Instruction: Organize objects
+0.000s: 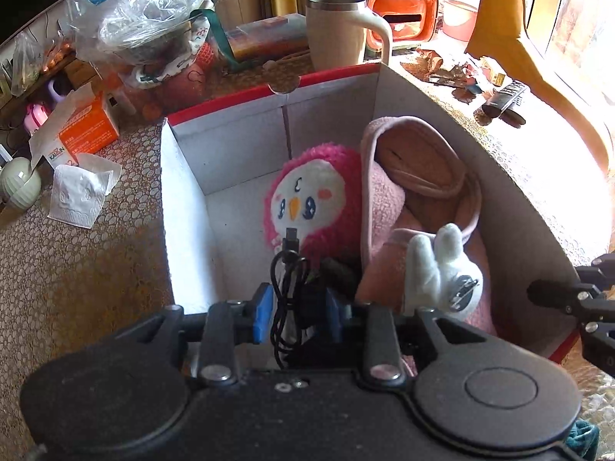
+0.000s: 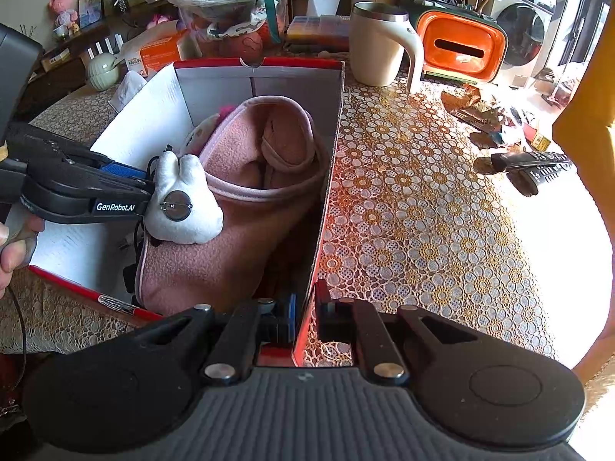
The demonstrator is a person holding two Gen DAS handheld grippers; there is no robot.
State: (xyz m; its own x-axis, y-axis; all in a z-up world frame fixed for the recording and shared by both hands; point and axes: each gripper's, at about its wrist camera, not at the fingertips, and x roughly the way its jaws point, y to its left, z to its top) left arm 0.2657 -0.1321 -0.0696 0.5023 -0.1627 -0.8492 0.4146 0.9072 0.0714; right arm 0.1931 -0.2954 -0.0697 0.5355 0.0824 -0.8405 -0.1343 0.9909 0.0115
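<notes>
- The left gripper (image 1: pixel 296 317) has its blue-padded fingers (image 1: pixel 262 317) drawn narrow around a coiled black USB cable (image 1: pixel 288 280), held over the near end of the red-rimmed white cardboard box (image 1: pixel 230 153).
- The cable is thin and glossy, wound in loose loops between the pads, with one plug end sticking up just ahead of the fingertips.
- Straight ahead of that gripper, inside the box, sits a fluffy hot-pink plush toy (image 1: pixel 311 199) with a white round face, orange beak and dark blue eyes.
- To its right, filling that side of the box, lies a pink fleece slipper (image 1: pixel 419 176) with a brownish insole and pale pink trim.
- A small white plush rabbit-eared brooch (image 1: pixel 446 272) with a metal pin back rests on the slipper, beside the left gripper's right finger.
- The right gripper (image 2: pixel 305 317) straddles the box's near right wall (image 2: pixel 330 176), one finger inside and one outside; the wall's edge stands between them, clamped.
- Ahead of the right gripper, beyond the box, stands a cream handled mug with a steel rim (image 2: pixel 378 44); an orange tissue holder (image 2: pixel 459 46) is just right of it.
- Far right on the lace-patterned tablecloth (image 2: pixel 423 230) lies a black remote control (image 2: pixel 534 163).
</notes>
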